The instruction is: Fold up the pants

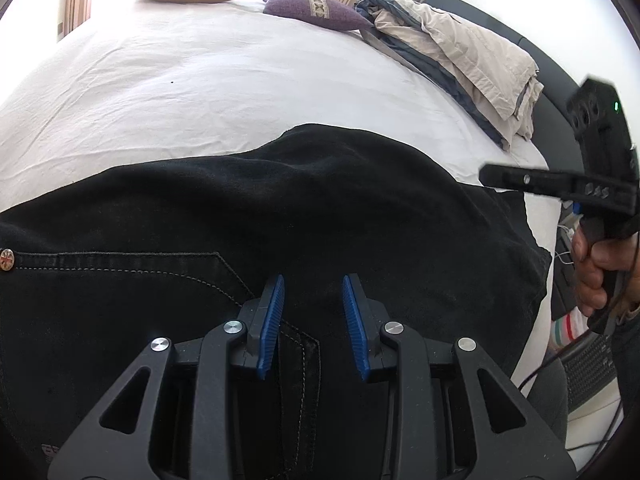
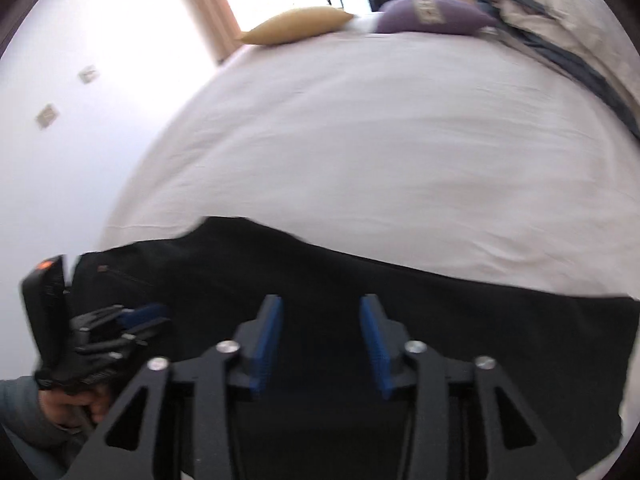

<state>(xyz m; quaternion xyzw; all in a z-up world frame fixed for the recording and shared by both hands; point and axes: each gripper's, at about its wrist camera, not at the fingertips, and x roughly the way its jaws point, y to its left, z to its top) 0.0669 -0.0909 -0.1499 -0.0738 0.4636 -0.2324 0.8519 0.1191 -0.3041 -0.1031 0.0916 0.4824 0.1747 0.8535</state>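
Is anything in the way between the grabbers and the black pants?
Nothing visible is. The left gripper and the right gripper are both open, right over the black pants, with only air between. The pillows and folded clothes lie far off.

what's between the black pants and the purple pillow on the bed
Only bare white bedsheet lies between the black pants and the purple pillow; both wrist views show that stretch with nothing on it.
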